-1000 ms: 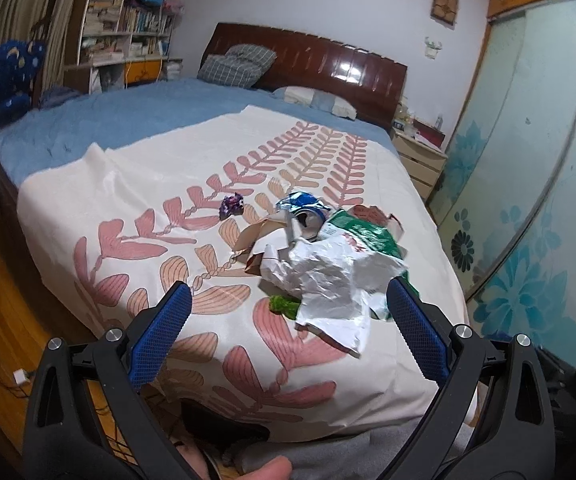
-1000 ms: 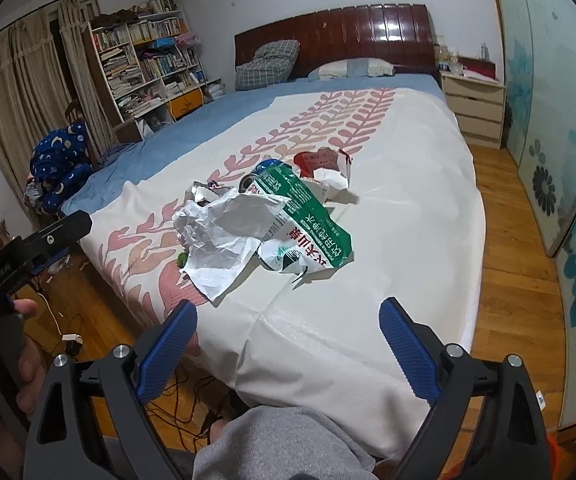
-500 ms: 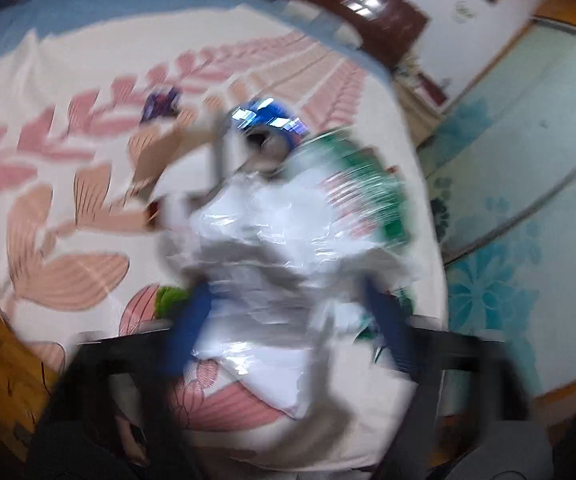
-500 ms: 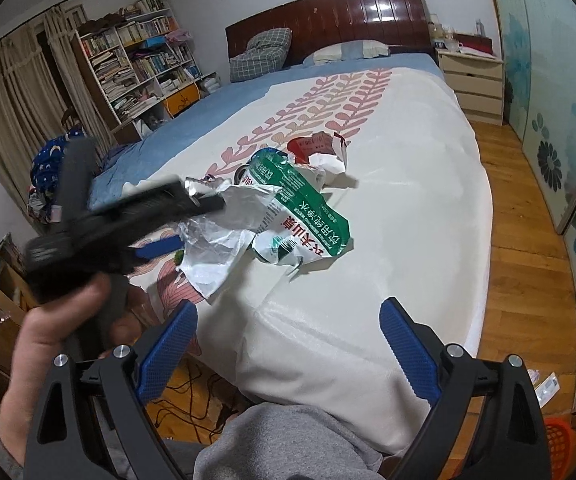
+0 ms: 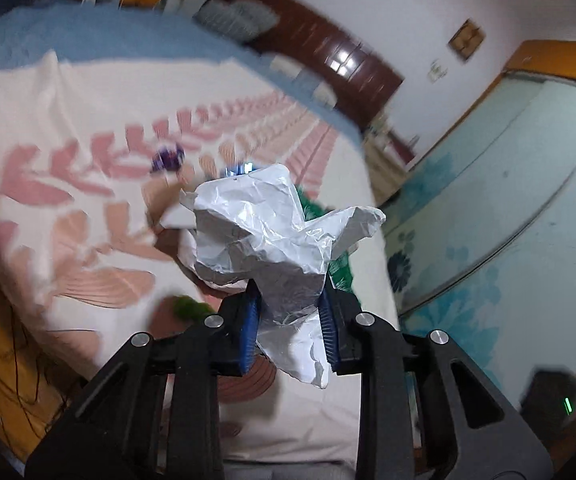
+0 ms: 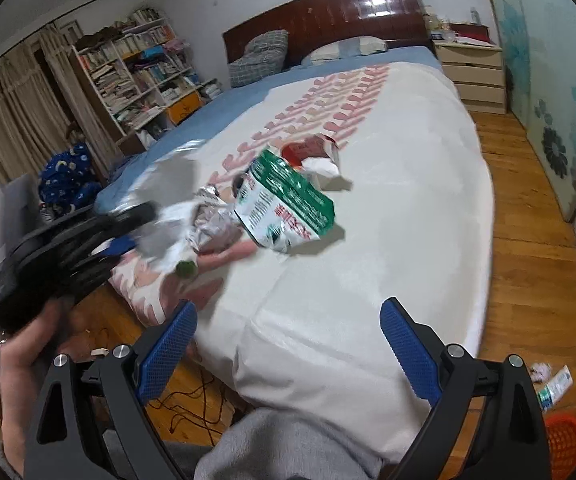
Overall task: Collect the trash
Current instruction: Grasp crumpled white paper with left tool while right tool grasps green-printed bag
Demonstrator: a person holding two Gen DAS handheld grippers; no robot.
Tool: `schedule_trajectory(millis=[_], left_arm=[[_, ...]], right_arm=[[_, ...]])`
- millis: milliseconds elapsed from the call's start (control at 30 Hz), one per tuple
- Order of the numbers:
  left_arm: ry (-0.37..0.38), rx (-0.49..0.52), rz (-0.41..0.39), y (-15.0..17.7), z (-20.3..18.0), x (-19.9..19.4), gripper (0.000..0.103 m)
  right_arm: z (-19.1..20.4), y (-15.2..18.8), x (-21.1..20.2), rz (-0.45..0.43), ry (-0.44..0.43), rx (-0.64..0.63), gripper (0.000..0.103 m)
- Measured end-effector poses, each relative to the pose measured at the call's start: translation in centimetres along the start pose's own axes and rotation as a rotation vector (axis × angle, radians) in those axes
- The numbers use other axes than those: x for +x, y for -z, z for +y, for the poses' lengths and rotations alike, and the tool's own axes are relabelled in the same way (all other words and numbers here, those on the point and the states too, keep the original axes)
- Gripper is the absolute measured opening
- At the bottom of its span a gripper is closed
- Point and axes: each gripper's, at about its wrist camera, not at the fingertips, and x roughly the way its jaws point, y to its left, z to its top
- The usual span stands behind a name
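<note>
Your left gripper [image 5: 290, 320] has just been closing, and its blue pads now pinch the crumpled white wrapper [image 5: 276, 236], which a second ago lay on top of the litter pile with the jaws spread wide on either side of it. In the left wrist view the wrapper fills the centre, its loose tail hanging below the pads toward 6 o'clock, and the blurred bedspread [image 5: 48, 120] behind it suggests you are already carrying it off the bed. That is one piece secured, so the task has started but most of it remains. In the right wrist view your right gripper [image 6: 288, 344] stands wide and empty over the near edge of the bed, its jaws much as they were a second ago. The rest of the trash sits toward 11 o'clock from it: the green and white carton [image 6: 288, 204], a red and white packet [image 6: 312, 152] just beyond, some crinkled foil [image 6: 212, 224] and a small green scrap [image 6: 186, 268] near the edge. An orange basket [image 6: 564, 440] shows at 4 o'clock on the floor, probably where the wrapper should go. More litter lies on the floor [image 6: 528, 240] beside it.
</note>
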Motion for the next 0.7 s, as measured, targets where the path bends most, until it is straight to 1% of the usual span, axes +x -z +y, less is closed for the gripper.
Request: schedule_trajectory(millis=[100, 133, 200, 267, 300, 333, 367, 400, 433, 467, 500, 567, 700], left_arm=[[0.001, -0.014, -0.04, 0.0, 1.3, -2.8, 0.027], [-0.009, -0.023, -0.051, 0.1, 1.9, -3.6, 0.027], [-0.022, -0.033, -0.058, -0.1, 2.8, -4.2, 0.027], [-0.034, -0.037, -0.06, -0.2, 3.5, -4.7, 0.027], [-0.037, -0.037, -0.059, -0.2, 3.7, -4.9, 0.027], [-0.043, -0.039, -0.059, -0.3, 4.1, -5.0, 0.027], [-0.05, -0.044, -0.059, -0.3, 4.5, -5.2, 0.027], [-0.052, -0.048, -0.057, -0.3, 4.7, -5.2, 0.027], [-0.055, -0.054, -0.057, -0.4, 4.9, -5.3, 0.027], [-0.06, -0.063, -0.057, -0.4, 5.3, -5.4, 0.027], [-0.061, -0.067, -0.057, -0.5, 5.5, -5.5, 0.027], [-0.059, -0.071, -0.063, -0.5, 5.5, -5.3, 0.027], [-0.044, -0.05, -0.085, -0.6, 4.8, -5.2, 0.027]], right_arm=[[1.1, -2.8, 2.6, -0.055, 0.077, -0.165, 0.096], [1.4, -4.0, 4.6, -0.047, 0.105, -0.22, 0.096], [1.6, -5.7, 8.1, 0.003, 0.137, -0.258, 0.096], [1.6, -6.5, 11.3, 0.041, 0.186, -0.287, 0.096], [1.6, -6.6, 12.6, 0.061, 0.191, -0.296, 0.096], [1.4, -6.7, 14.6, 0.114, 0.167, -0.295, 0.09], [1.3, -6.7, 15.3, 0.136, 0.143, -0.28, 0.061], [1.0, -6.6, 16.0, 0.162, 0.12, -0.254, 0.047], [0.8, -6.6, 15.9, 0.157, 0.099, -0.23, 0.032], [0.7, -6.5, 15.6, 0.141, 0.089, -0.219, 0.023], [0.7, -6.3, 15.1, 0.124, 0.081, -0.208, 0.022], [0.5, -6.5, 13.7, 0.095, 0.048, -0.174, 0.016], [1.0, -8.1, 9.7, 0.048, -0.036, -0.159, 0.015]])
